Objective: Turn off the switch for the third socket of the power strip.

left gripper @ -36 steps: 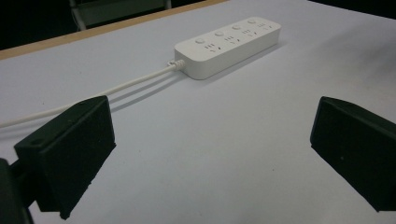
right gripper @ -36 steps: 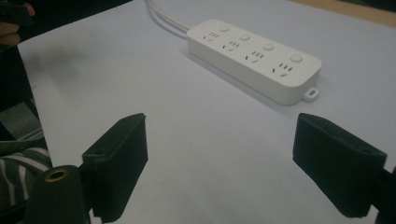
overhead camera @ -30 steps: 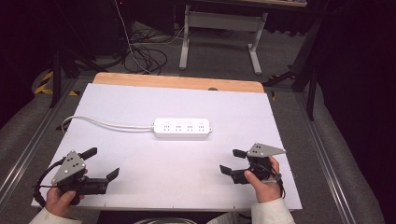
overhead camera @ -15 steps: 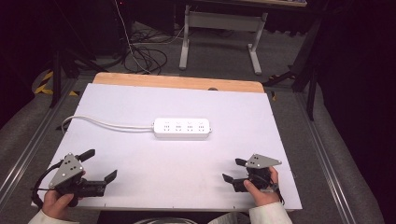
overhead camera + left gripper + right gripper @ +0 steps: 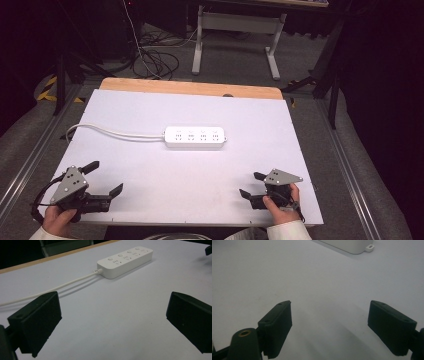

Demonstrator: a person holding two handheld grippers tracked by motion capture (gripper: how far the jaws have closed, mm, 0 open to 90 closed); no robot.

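Note:
A white power strip (image 5: 195, 137) lies flat in the middle of the white table top (image 5: 165, 175), its white cord (image 5: 107, 132) trailing off to the left edge. The same power strip (image 5: 125, 261) and cord (image 5: 62, 286) appear far ahead in the left gripper view. My left gripper (image 5: 104, 179) rests at the table's front left corner, open with nothing between its jaws. At the front right my right gripper (image 5: 251, 185) is open and holds nothing; a corner of the power strip (image 5: 352, 246) shows at the top of its view. Both grippers stay well apart from the strip.
A wooden strip (image 5: 190, 88) runs along the table's far edge. Behind the table stands a metal frame (image 5: 235, 30) with loose cables (image 5: 155, 57) on the floor. Metal rails (image 5: 30, 160) flank the table on both sides.
Both grippers have drawn back toward the table's front edge, the right one more than the left. The power strip has not moved.

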